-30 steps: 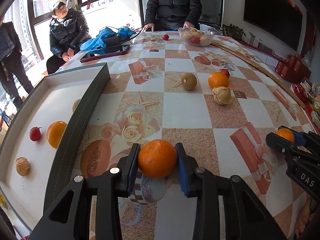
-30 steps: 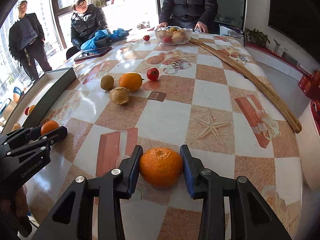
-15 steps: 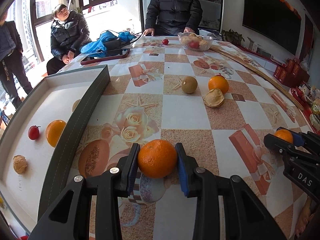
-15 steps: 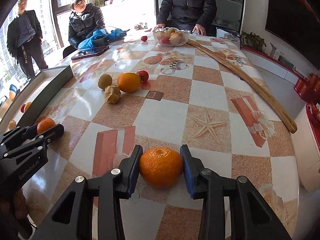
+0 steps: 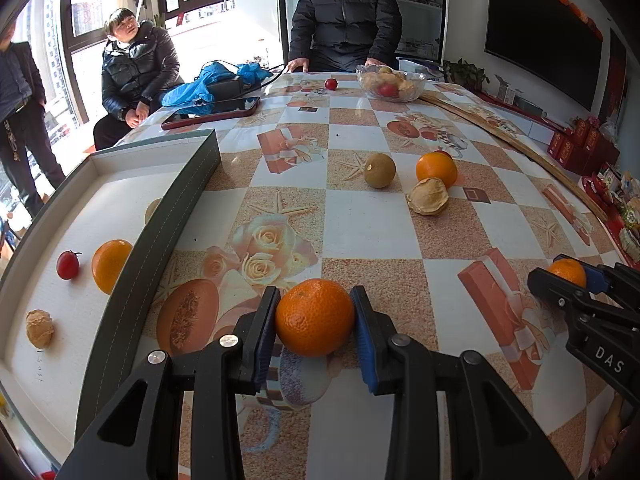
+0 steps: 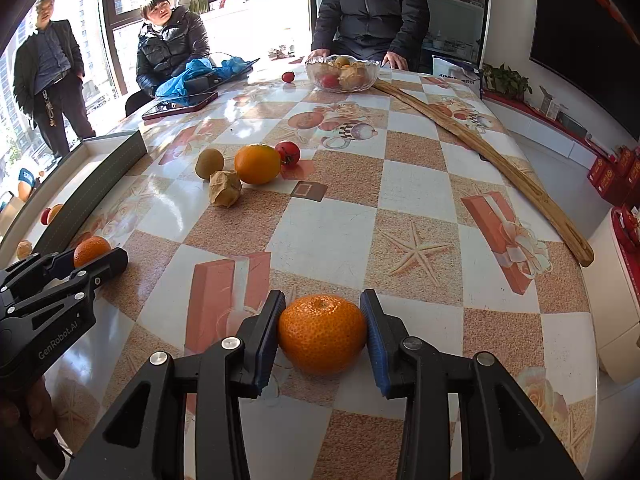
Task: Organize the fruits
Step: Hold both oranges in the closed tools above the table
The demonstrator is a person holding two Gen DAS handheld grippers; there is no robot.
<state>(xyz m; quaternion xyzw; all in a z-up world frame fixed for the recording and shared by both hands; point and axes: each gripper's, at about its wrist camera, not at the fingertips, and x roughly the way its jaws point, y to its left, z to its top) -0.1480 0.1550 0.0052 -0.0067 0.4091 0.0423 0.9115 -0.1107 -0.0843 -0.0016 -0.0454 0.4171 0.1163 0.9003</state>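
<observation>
Each hand has a small orange squeezed between its fingers. The left gripper (image 5: 315, 322) is shut tight on the left orange (image 5: 315, 317), just above the bench (image 5: 376, 232) and near the box (image 5: 120, 184). The right gripper (image 6: 322, 334) is shut tight on the right orange (image 6: 322, 334), out over the middle of the bench. I think the job now is to carry both into the box, where an orange (image 5: 110, 260), a little red fruit (image 5: 67, 265) and a walnut (image 5: 39, 328) lie already.

What could go wrong? The oranges are round and smooth, and only two flat pads touch each one. If a hand shakes or tips fast, an orange could slip out, drop and roll off the bench. If the fingers squeeze too hard, the soft skin could get squashed.

The box has a tall dark wall. If the left hand goes in too low, the orange or the fingers could bump that wall and knock the fruit loose.

If an orange is dropped from high up, it could roll and hit the fruit in the box, and push it out of line.

The two hands are near each other, so they might bump if both go to the box at once.

More fruit waits on the bench: a brown ball (image 6: 209, 163), a big orange (image 6: 257, 163), a tomato (image 6: 289, 153) and another walnut (image 6: 224, 193). A careless swing could send them rolling.
</observation>
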